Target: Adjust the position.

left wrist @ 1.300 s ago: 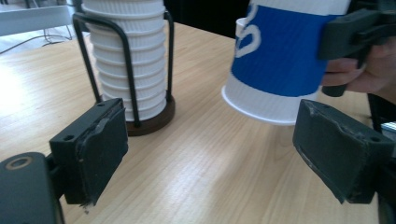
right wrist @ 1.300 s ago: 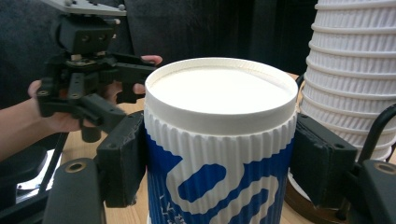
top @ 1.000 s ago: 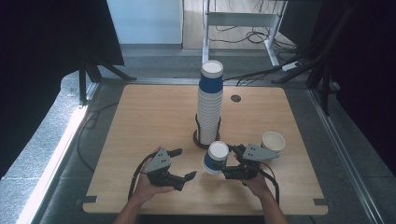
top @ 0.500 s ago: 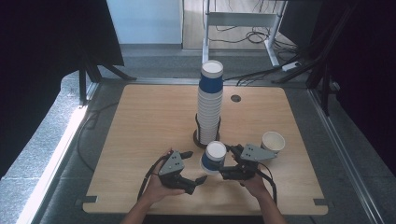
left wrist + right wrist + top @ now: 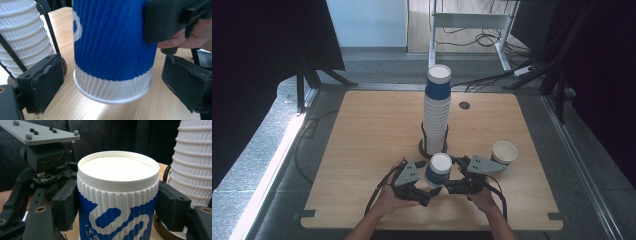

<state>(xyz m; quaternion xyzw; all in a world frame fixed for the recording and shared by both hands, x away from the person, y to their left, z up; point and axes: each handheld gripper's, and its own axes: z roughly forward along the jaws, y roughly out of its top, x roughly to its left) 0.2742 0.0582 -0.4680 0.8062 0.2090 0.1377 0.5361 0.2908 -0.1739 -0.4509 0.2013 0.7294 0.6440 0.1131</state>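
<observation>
A blue-and-white ribbed paper cup (image 5: 439,170) is upside down near the table's front edge, its white bottom facing up. My right gripper (image 5: 119,206) is shut on the cup (image 5: 117,195), one pad pressing each side near its top. The cup's rim (image 5: 112,93) hangs just above the wood. My left gripper (image 5: 113,82) is open around that lower end, with a gap on both sides. In the high view the left gripper (image 5: 432,191) and right gripper (image 5: 446,186) meet at the cup from left and right.
A tall stack of cups (image 5: 436,115) stands in a black wire holder just behind the held cup, close to both grippers (image 5: 22,37) (image 5: 195,162). One white cup (image 5: 504,152) stands open-end up to the right. A cable hole (image 5: 464,105) is farther back.
My left gripper has moved right and in around the cup's lower end. The right gripper and the cup have shifted slightly left.
</observation>
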